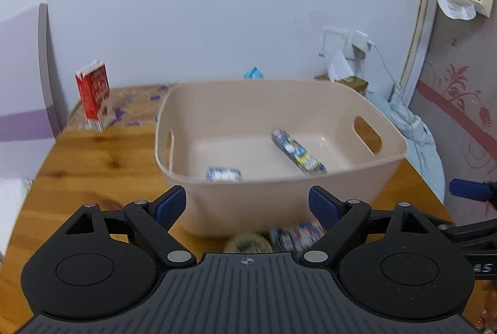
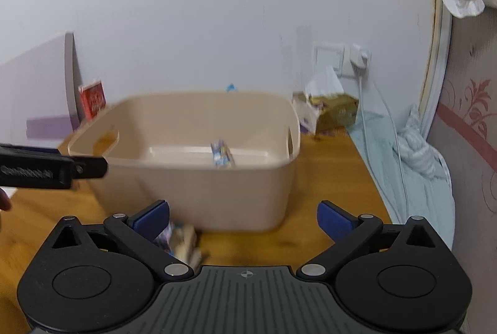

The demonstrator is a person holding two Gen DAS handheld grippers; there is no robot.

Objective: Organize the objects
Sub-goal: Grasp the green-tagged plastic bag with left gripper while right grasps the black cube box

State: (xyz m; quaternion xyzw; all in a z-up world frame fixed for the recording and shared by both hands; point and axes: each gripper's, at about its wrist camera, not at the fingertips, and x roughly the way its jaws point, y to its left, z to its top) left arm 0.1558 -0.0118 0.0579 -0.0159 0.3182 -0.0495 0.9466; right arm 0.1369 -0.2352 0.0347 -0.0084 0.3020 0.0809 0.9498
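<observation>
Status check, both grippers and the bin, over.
Left gripper open, empty. Right gripper open, empty. Bin holds two packets; more packets on table in front. Nothing blocking.

Motion blur smears the printing on the two packets point(image 1: 223, 174) point(image 1: 298, 155) inside the beige bin point(image 1: 279, 200), leaving it unreadable. At 6 o'clock, the left gripper point(image 1: 247, 203) body hides part of a round pale item point(image 1: 248, 242) and a colourful packet point(image 1: 296, 234). At 3 o'clock, the picture's edge cuts off the right gripper's blue fingertip point(image 1: 469, 189).
</observation>
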